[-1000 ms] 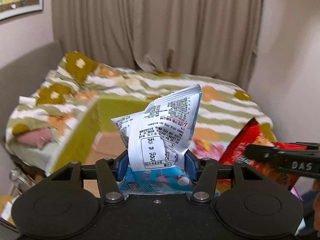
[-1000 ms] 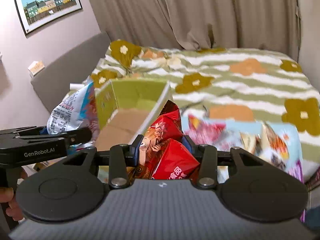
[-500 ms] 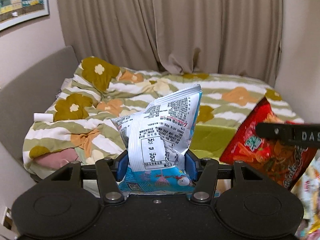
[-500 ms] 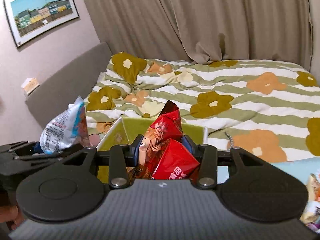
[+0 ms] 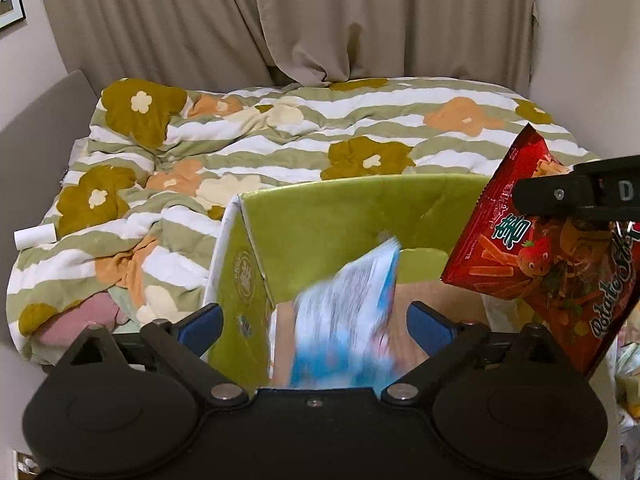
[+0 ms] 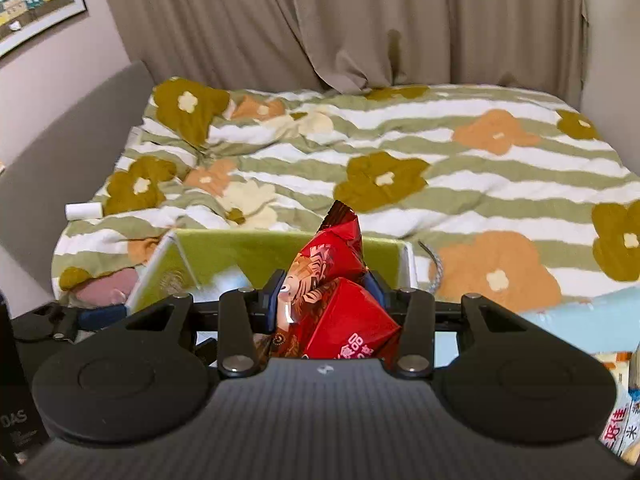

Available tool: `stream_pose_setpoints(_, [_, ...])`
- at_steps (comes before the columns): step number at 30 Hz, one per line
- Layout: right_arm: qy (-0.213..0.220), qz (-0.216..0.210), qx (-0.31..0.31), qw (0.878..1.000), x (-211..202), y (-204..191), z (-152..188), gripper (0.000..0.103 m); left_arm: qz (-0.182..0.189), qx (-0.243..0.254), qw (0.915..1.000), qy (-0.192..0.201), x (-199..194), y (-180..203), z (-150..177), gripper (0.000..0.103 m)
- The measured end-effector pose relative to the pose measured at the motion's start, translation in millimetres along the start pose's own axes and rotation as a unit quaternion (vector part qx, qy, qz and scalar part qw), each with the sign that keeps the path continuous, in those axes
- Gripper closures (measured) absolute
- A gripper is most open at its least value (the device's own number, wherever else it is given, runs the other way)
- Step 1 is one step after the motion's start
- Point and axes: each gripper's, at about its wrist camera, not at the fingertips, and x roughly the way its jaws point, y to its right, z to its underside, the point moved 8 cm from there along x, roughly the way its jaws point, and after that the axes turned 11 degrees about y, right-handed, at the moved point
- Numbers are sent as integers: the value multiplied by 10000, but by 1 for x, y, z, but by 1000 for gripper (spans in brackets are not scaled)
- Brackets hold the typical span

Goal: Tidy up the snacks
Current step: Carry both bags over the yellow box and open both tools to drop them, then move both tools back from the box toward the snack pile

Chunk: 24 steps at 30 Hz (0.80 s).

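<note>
My left gripper (image 5: 314, 326) is open above a green cardboard box (image 5: 360, 216). A blue and white snack bag (image 5: 344, 320), blurred by motion, is loose between the spread fingers and falling into the box. My right gripper (image 6: 326, 294) is shut on a red snack bag (image 6: 336, 280) and holds it over the box's near right side; the bag also shows in the left wrist view (image 5: 536, 264). The green box (image 6: 240, 252) sits on the bed in front of the right gripper.
The box rests on a bed with a striped floral duvet (image 5: 280, 132). A white roll (image 5: 34, 236) lies at the bed's left edge. More snack bags (image 6: 624, 412) lie at the right. Curtains hang behind the bed.
My left gripper has opened and let go of the blue and white bag, which now drops into the box. Both grippers have moved over the box. The right still holds the red bag.
</note>
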Motion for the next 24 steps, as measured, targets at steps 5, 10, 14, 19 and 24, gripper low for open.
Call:
stream_pose_setpoints(5, [-27,13,-109,9999,3,2,6,44,-55,-351,9993,-97,-14,-15,10,3])
stream_pose_setpoints(10, [-57,-99,-38,9999,7,5,5,44,-307,-614,9976,-73,-36,-26,11,3])
stream_pose_setpoints(14, [-28,-130,-57,9999,15,5,1,44,-459,-763,9960,-25,-47,-32,10,2])
stream_pose_setpoints(19, [-80,-115,-69,9999,30,5,3,40,-583,-907,9942,-20,-49,-38,8,2])
stream_pose_setpoints(24, [-328,20,-136,9994,52,7,15,0,-619,-941,9936,-59,-49,-37,13,2])
